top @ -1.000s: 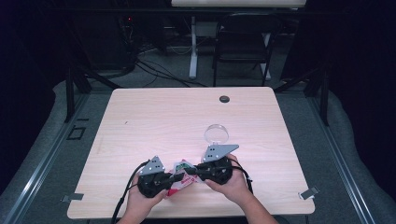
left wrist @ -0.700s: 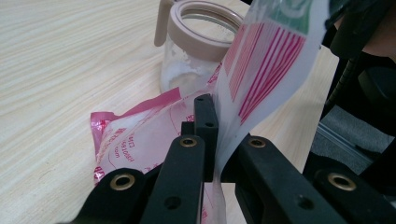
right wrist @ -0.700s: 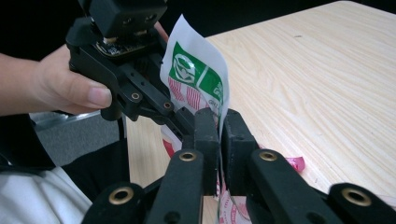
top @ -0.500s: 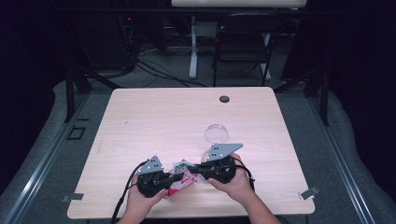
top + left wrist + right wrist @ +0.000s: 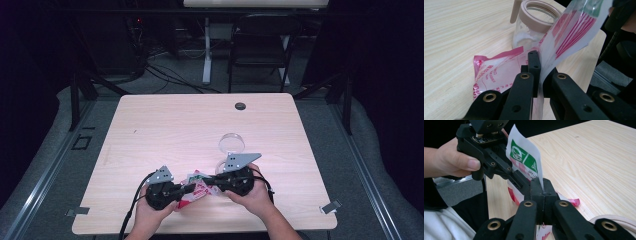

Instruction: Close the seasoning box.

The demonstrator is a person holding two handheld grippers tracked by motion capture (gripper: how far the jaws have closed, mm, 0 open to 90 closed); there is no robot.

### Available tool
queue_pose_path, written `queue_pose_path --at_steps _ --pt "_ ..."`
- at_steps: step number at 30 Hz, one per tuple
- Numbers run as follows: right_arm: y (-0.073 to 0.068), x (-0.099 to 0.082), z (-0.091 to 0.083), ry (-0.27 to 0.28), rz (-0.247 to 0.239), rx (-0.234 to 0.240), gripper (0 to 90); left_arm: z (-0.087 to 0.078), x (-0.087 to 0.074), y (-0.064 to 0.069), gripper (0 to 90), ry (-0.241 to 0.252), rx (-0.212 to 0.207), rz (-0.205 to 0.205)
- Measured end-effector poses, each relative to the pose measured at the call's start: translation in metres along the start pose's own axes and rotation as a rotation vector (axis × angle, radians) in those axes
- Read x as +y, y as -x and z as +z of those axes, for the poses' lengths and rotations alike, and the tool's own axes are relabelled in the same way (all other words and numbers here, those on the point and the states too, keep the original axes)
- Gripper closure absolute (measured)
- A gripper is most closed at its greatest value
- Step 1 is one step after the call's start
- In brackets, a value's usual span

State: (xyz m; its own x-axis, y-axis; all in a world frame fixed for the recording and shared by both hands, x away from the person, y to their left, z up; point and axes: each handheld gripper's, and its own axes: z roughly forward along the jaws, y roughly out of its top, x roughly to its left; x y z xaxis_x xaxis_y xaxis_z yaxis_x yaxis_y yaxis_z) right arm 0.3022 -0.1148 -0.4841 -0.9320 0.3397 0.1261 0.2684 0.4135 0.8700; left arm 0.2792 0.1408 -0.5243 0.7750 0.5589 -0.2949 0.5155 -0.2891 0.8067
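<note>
A red, white and green printed plastic bag [image 5: 196, 186] is held between my two grippers near the table's front edge. My left gripper [image 5: 186, 190] is shut on the bag's thin edge [image 5: 499, 72], which rises upright between its jaws. My right gripper [image 5: 209, 184] faces it and is shut on the bag's top strip [image 5: 524, 160] with the green logo. A clear glass jar [image 5: 232, 143] with a beige rim and handle [image 5: 534, 27] stands open just behind the bag. Its rim [image 5: 614, 220] shows below my right gripper.
The light wooden table [image 5: 175, 130] has a small black round plug [image 5: 240, 106] near its far edge. A dark chair [image 5: 260, 45] and cables stand on the floor beyond. The person's hand [image 5: 451, 162] grips the left gripper.
My right gripper has edged slightly to the right while still holding the bag. The left gripper and the jar stay where they were.
</note>
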Motion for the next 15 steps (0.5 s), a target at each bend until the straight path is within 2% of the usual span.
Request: queue_pose_path --at_steps 2,5,7,9,12,14,15 --pt "0.0011 -0.0003 -0.0002 -0.002 0.001 0.009 89.6 0.0003 -0.0006 -0.0017 90.0 0.003 -0.016 -0.012" --pt "0.0007 0.0000 0.0013 0.002 -0.010 0.003 77.1 0.0012 -0.0008 -0.0019 90.0 -0.002 -0.022 -0.008" --pt "-0.0002 0.0005 0.0037 0.003 -0.024 -0.008 74.8 0.0010 -0.0010 -0.0023 90.0 -0.002 -0.025 -0.012" --pt "0.0011 0.0004 0.0041 0.009 -0.016 -0.010 72.0 0.0009 -0.0009 -0.0030 90.0 -0.003 -0.027 -0.015" --pt "0.0018 0.0003 0.0037 0.005 -0.020 0.017 70.8 0.0014 -0.0011 -0.0025 90.0 -0.002 -0.027 -0.016" --pt "0.0007 0.0005 0.0038 0.009 -0.021 0.057 68.6 0.0018 -0.0011 -0.0020 90.0 -0.003 -0.027 -0.010" --pt "-0.0001 0.0006 0.0045 0.009 -0.027 0.057 68.4 0.0022 -0.0011 -0.0020 90.0 -0.004 -0.029 -0.008"
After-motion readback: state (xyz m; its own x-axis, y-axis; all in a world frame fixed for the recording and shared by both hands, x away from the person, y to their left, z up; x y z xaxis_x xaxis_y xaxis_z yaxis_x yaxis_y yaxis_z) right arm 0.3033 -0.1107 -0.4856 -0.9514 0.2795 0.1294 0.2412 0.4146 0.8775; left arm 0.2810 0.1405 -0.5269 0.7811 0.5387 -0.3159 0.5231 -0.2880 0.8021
